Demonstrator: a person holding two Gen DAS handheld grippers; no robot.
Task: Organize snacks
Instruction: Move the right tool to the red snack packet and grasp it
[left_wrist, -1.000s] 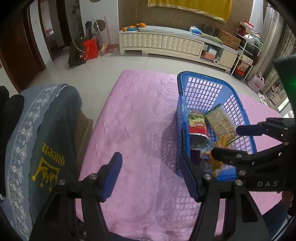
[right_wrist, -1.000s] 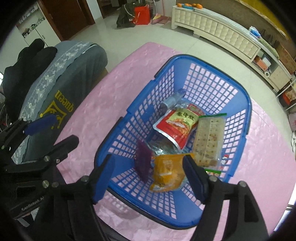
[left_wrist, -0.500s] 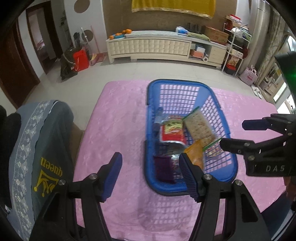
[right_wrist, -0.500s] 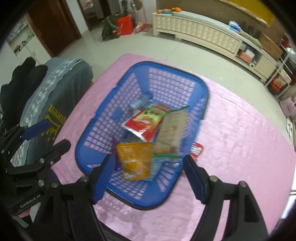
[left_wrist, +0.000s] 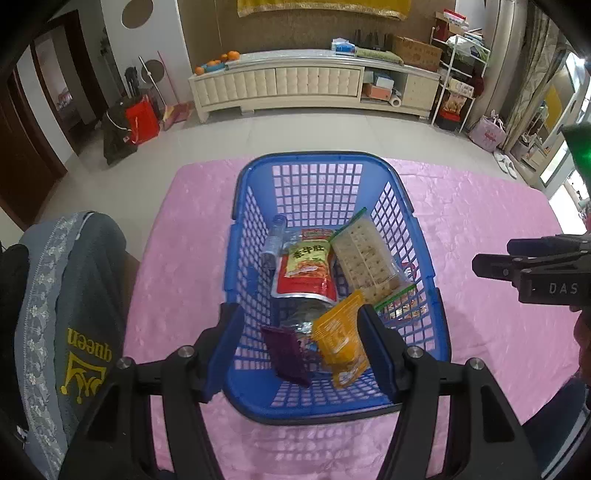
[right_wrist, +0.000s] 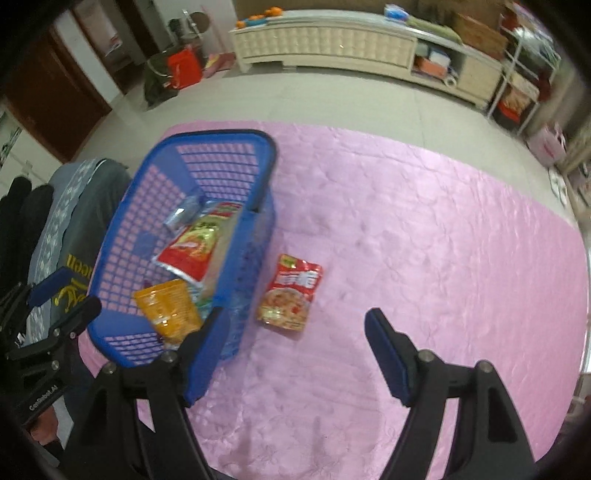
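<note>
**Left wrist view: basket nearly loaded, one packet outstanding**

Left wrist view: the left gripper (left_wrist: 301, 339) hangs over the near end of the blue basket (left_wrist: 334, 162), its tongs spread wide and holding nothing. Inside lie a red pouch (left_wrist: 306, 269), a cracker pack (left_wrist: 365, 258), an orange packet (left_wrist: 341, 339), a purple packet (left_wrist: 286, 354) and a small bottle (left_wrist: 274, 238). The basket stands on the pink tablecloth (left_wrist: 480, 229).

Right wrist view: the right gripper (right_wrist: 295, 339) is likewise wide and empty. One red snack packet (right_wrist: 290, 293) lies flat on the cloth, just beside the basket's outer wall and ahead of the tongs.

Assessment: the step in hand appears to be collecting this last stray packet. The next move calls for lowering the right tongs over it, pinching an edge since it lies flat, then lifting it clear of the rim.
</note>
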